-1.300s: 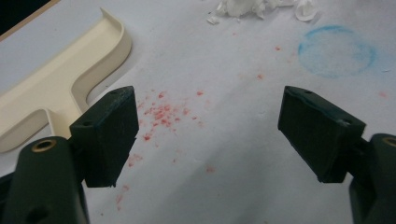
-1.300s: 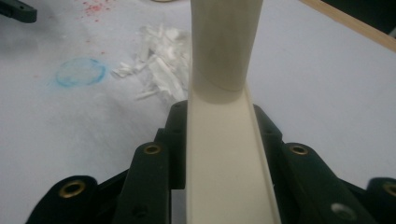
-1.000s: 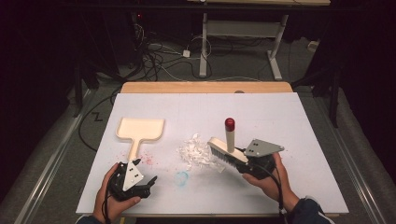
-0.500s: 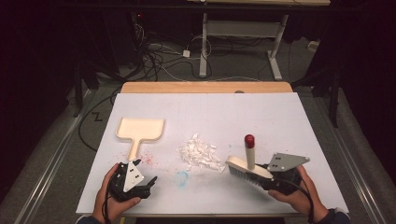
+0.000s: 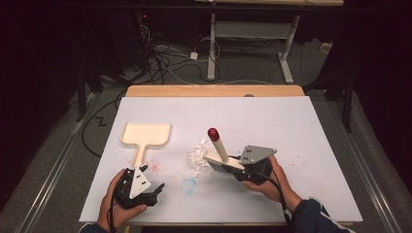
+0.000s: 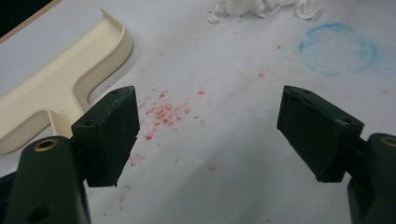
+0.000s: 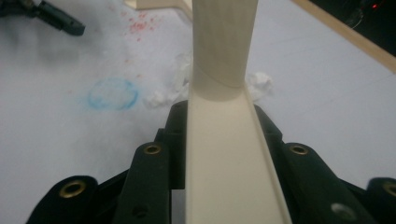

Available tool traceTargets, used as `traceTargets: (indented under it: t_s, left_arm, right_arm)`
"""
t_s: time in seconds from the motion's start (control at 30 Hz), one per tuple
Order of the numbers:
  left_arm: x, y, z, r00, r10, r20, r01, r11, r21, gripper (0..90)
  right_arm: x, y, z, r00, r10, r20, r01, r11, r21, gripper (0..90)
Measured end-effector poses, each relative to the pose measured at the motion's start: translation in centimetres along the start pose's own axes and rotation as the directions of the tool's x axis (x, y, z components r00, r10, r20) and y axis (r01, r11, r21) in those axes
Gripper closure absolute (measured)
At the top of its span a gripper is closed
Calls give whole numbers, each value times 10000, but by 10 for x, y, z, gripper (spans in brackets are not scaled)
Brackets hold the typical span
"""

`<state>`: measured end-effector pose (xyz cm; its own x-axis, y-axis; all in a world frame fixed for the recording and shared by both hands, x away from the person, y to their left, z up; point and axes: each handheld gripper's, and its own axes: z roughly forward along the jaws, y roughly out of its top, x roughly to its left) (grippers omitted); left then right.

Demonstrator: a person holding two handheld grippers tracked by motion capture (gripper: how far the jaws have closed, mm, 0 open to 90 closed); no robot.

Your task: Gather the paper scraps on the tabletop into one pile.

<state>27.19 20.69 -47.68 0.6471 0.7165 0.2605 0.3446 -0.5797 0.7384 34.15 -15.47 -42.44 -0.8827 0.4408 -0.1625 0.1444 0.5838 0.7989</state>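
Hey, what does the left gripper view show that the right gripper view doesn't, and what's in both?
Left gripper view alone: the left gripper with its fingers wide apart and nothing between them, over the white table cover, with the dustpan's handle running alongside.

Right gripper view alone: the right gripper shut on the cream brush, whose handle points away from the camera, and the table's wooden edge.

Both: the scraps of white paper, the blue chalk ring, the red specks and part of the dustpan.
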Motion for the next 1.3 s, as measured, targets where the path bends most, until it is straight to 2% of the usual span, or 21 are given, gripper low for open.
traceTargets:
  t_s: [0.13, 0.2, 0.3, 0.4, 0.47, 0.53, 0.57, 0.6, 0.7, 0.87, 1.0, 1.03, 1.07, 1.13, 1.2, 1.3]
  left_arm:
    - [0, -1, -2, 10000, -45, -31, 45, 10000, -18, 194]
    - [0, -1, -3, 10000, -44, -67, 44, 10000, -13, 194]
    - [-1, -1, -3, 9999, -63, -102, 63, 10000, -59, 194]
    - [-1, -1, -3, 9999, -80, -104, 80, 10000, -30, 193]
    - [-1, 0, -2, 9999, -86, -106, 85, 10000, -15, 193]
    - [0, 0, -2, 9999, -91, -100, 91, 10000, -14, 192]
    - [0, 0, -1, 9999, -102, -94, 102, 9999, -16, 192]
    - [0, 0, -1, 9999, -123, -93, 123, 9999, -8, 192]
    - [1, 0, 0, 9998, -162, -77, 162, 9999, -42, 192]
    - [2, 0, 0, 9999, -102, -74, 101, 9999, -98, 192]
    - [3, 0, 1, 9999, -152, -80, 152, 9999, -73, 192]
    - [3, 0, 1, 9999, -150, -58, 150, 9999, -67, 192]
    - [3, 0, 1, 9999, -146, -39, 145, 9999, -77, 192]
    - [3, 0, 1, 9999, -143, -12, 143, 9998, -114, 192]
    - [2, 0, 0, 9999, -141, 14, 142, 9998, -159, 192]
    - [3, 0, 0, 9998, -174, 7, 174, 9997, -177, 192]
  right_arm:
    - [-4, 5, -4, 9999, 143, 75, -140, 9993, -340, 679]
    - [-7, 6, -14, 9992, 401, -9, -400, 9977, -547, 679]
    - [-11, 6, -28, 9987, 479, 164, -464, 9957, -803, 678]
    - [-18, 5, -39, 9933, 825, 809, -738, 9917, -1057, 678]
    - [-24, 4, -39, 9822, 1206, 1442, -1013, 9857, -1348, 679]
    - [-29, 1, -31, 9657, 1535, 2093, -1264, 9824, -1377, 679]
    - [-30, -1, -25, 9535, 1569, 2574, -1269, 9834, -1296, 679]
    - [-32, -4, -17, 9458, 1556, 2850, -1271, 9851, -1159, 678]
    - [-36, -10, 8, 9314, 1934, 3084, -1687, 9800, -1051, 679]
    - [-39, -13, 43, 9116, 1741, 3724, -1406, 9833, -1156, 679]
    - [-42, -11, 62, 8996, 2360, 3674, -1812, 9673, -1777, 679]
    - [-41, -10, 66, 8997, 2562, 3535, -2005, 9618, -1865, 679]
    - [-38, -7, 72, 8996, 2565, 3534, -2004, 9616, -1876, 678]
    - [-33, -3, 78, 9126, 2398, 3312, -1861, 9648, -1858, 677]
    - [-27, 1, 83, 9213, 2322, 3120, -1822, 9664, -1812, 674]
    - [-17, 5, 85, 9434, 2320, 2370, -1846, 9610, -2057, 675]
